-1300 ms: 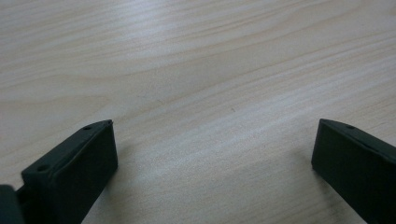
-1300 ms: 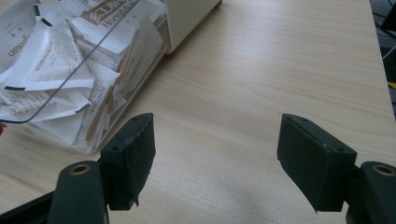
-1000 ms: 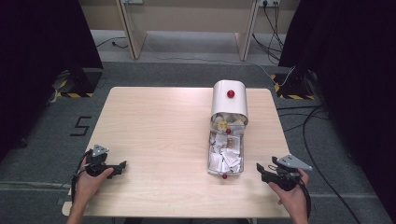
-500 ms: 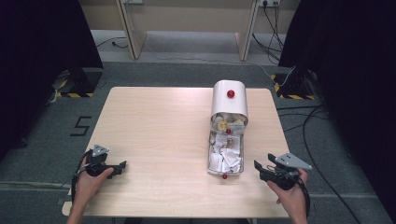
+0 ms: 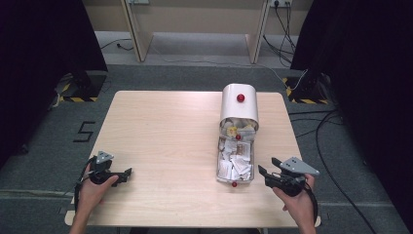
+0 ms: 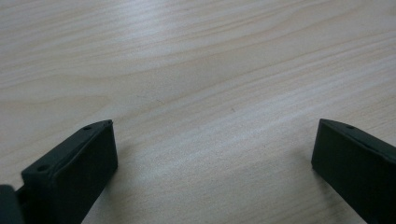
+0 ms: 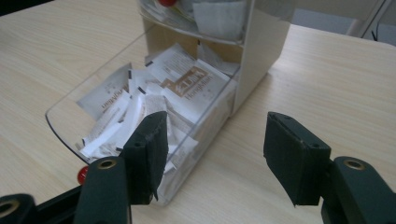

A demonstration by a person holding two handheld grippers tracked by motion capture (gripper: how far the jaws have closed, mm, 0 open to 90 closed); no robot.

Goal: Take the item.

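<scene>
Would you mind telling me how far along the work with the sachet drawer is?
Done: the clear drawer is pulled out of the white box, its sachets exposed. In hand: the open right gripper sits beside the drawer, holding nothing. Left: gripping anything; the left gripper rests open on bare table.

The left gripper [image 5: 113, 173] sits low at the desk's [image 5: 165, 136] near-left corner, held by the left hand [image 5: 92, 187], jaws spread wide. The right gripper [image 5: 265, 175] hovers near the near-right corner in the right hand [image 5: 297, 200], jaws also apart, apparently pointing toward the left edge. Both forearms enter over the near edge.
</scene>
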